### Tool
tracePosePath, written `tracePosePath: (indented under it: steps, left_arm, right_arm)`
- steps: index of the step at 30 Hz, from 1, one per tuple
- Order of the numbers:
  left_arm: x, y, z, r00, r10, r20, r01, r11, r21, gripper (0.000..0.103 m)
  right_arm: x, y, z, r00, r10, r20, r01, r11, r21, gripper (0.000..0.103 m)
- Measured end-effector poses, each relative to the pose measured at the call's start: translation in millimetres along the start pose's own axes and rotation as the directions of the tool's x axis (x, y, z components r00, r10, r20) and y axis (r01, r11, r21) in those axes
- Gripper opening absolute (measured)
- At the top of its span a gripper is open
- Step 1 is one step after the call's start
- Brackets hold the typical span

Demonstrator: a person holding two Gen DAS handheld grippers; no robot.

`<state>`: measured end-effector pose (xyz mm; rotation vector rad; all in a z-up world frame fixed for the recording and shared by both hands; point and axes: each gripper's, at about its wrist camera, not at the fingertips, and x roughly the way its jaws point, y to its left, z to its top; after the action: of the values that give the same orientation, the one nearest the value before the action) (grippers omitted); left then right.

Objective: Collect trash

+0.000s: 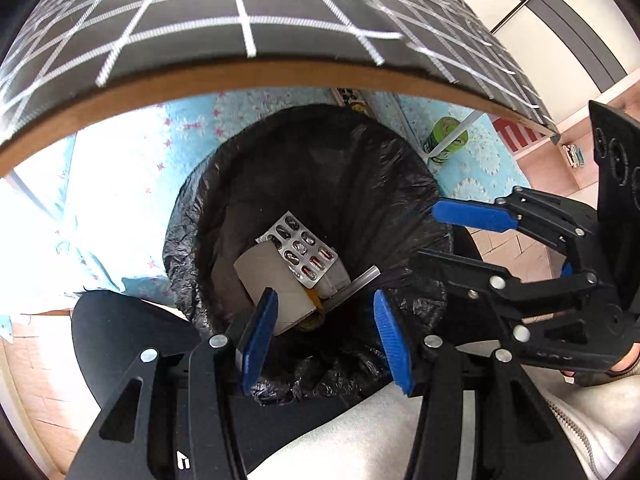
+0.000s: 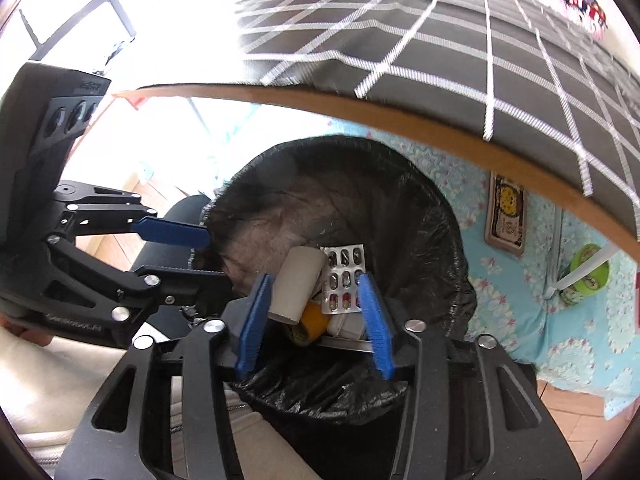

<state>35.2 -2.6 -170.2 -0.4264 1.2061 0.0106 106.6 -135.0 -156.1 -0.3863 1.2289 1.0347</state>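
A bin lined with a black bag (image 1: 320,168) (image 2: 440,216) stands on the floor under the table edge. Inside lie a silver pill blister pack (image 1: 304,254) (image 2: 344,280), a cardboard tube (image 1: 272,280) (image 2: 298,284), a yellow tape roll (image 2: 308,324) and a white item (image 1: 334,280). My left gripper (image 1: 326,338) is open and empty above the bin's near rim. My right gripper (image 2: 316,322) is open and empty above the bin; it also shows in the left wrist view (image 1: 436,240). The left gripper shows in the right wrist view (image 2: 200,256).
A table with a dark checked cloth (image 1: 240,12) (image 2: 460,52) overhangs the bin. A light blue patterned rug (image 1: 472,168) (image 2: 520,292) lies beneath. A green can (image 1: 446,138) (image 2: 586,274) stands by a white table leg. A flat box (image 2: 506,214) lies on the rug.
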Motion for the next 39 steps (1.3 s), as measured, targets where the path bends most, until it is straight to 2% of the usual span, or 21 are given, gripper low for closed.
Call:
tracePosePath:
  steps: [2, 4, 8, 10, 11, 13, 18, 23, 28, 39]
  left_arm:
    - [-7, -4, 0, 1.0, 0.0, 0.013, -0.001, 1.0, 0.009, 0.051]
    - [-16, -6, -2, 0.999, -0.002, 0.033, 0.001, 1.0, 0.019, 0.06]
    - [-36, -12, -4, 0.998, 0.003, 0.065, -0.006, 0.998, 0.055, 0.064]
    - [-44, -16, -3, 0.996, 0.006, 0.084, -0.011, 0.997, 0.071, 0.068]
    - [-48, -17, -3, 0.996, 0.006, 0.091, -0.014, 0.997, 0.079, 0.07]
    - [-57, -21, -4, 0.994, 0.004, 0.109, -0.014, 0.996, 0.092, 0.082]
    - [-66, -25, -7, 0.992, -0.028, 0.123, 0.014, 0.994, 0.109, 0.089]
    - [-73, -27, -9, 0.99, -0.016, 0.138, -0.001, 0.993, 0.117, 0.094]
    - [-74, -27, -10, 0.989, -0.038, 0.145, 0.02, 0.992, 0.121, 0.094]
    - [-75, -29, -10, 0.989, -0.034, 0.141, 0.017, 0.992, 0.124, 0.094]
  right_arm:
    - [-9, 2, 0, 1.0, 0.002, 0.012, -0.002, 1.0, -0.003, 0.048]
    - [-16, 4, 0, 1.0, 0.001, 0.016, -0.001, 1.0, -0.006, 0.049]
    - [-29, 5, -1, 1.0, 0.014, 0.009, -0.014, 1.0, -0.005, 0.051]
    - [-35, 5, -2, 1.0, 0.016, 0.01, -0.016, 1.0, -0.009, 0.062]
    - [-39, 6, -2, 1.0, 0.02, 0.01, -0.02, 1.0, -0.008, 0.064]
    - [-46, 6, -1, 0.999, 0.03, 0.012, -0.03, 1.0, -0.002, 0.069]
    - [-57, 8, -2, 0.999, 0.047, 0.009, -0.047, 0.999, 0.009, 0.072]
    - [-61, 8, -4, 0.998, 0.065, 0.003, -0.065, 0.998, 0.016, 0.073]
    - [-67, 7, -6, 0.998, 0.061, 0.017, -0.062, 0.998, 0.022, 0.073]
    - [-70, 9, -8, 0.998, 0.054, 0.017, -0.054, 0.998, 0.014, 0.075]
